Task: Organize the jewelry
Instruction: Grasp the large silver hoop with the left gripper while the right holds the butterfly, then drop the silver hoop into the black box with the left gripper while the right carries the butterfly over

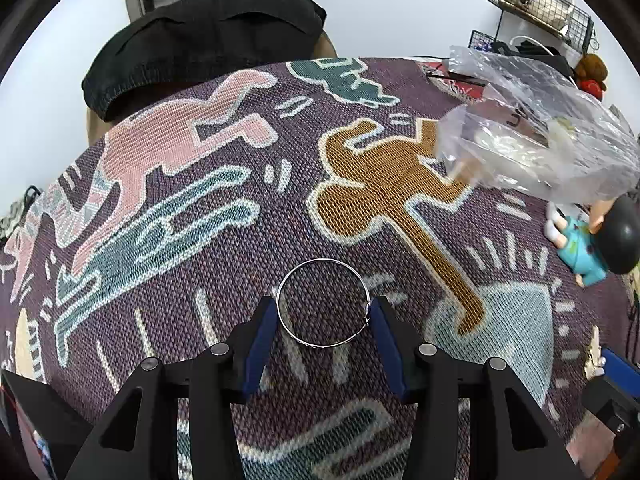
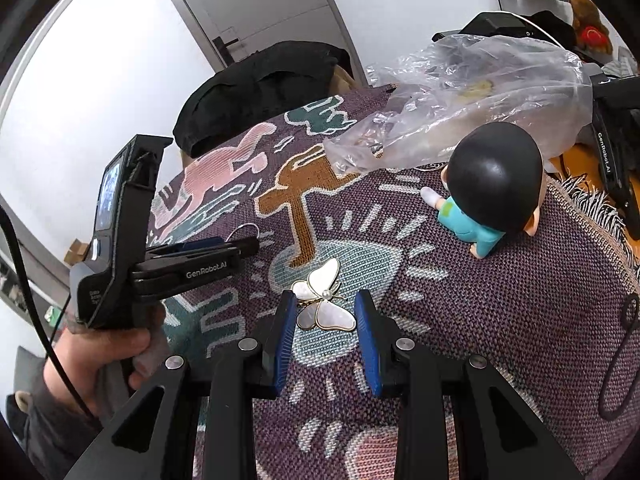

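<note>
White walls all round. Grey door with dark handle, far ahead of gripper. Black garment draped ahead at table edge. Patterned woven cloth covers table. Wire shelf on wall, ahead-right. Lighting even, bright.

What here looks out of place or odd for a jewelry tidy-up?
Two non-jewelry items sit on the patterned woven blanket: a crumpled clear plastic bag sprawls along its far edge, and a black-haired toy figurine in teal clothes lies tipped over beside it. Nothing looks spilled or damaged.
</note>
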Demonstrator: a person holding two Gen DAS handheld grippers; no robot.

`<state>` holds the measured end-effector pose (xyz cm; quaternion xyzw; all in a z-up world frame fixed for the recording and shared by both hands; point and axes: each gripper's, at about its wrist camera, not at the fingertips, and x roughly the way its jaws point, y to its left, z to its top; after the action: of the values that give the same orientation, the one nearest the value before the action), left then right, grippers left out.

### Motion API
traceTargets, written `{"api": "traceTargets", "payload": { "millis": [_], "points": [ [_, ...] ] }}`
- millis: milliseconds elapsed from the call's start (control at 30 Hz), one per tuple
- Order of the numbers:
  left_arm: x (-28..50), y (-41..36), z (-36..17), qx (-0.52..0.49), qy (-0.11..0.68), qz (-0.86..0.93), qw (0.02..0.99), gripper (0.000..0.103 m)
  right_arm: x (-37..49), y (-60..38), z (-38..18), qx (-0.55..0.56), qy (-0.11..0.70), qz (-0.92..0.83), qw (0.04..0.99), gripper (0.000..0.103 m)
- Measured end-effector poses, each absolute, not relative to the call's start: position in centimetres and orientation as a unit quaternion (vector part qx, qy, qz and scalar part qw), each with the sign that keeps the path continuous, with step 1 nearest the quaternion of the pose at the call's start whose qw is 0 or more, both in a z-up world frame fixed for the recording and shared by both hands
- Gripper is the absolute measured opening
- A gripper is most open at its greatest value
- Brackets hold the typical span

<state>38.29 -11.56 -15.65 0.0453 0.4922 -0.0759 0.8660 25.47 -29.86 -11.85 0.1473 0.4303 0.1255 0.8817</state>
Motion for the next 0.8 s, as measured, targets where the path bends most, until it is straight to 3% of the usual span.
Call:
{"api": "traceTargets", "payload": {
  "millis": [800],
  "points": [
    [29.2, -3.1, -6.9, -0.006, 0.408, -0.063, 0.911, 0.05, 22.7, -25.0, -7.2, 0.119, 0.398, 0.15, 0.897, 0.031]
  ]
}}
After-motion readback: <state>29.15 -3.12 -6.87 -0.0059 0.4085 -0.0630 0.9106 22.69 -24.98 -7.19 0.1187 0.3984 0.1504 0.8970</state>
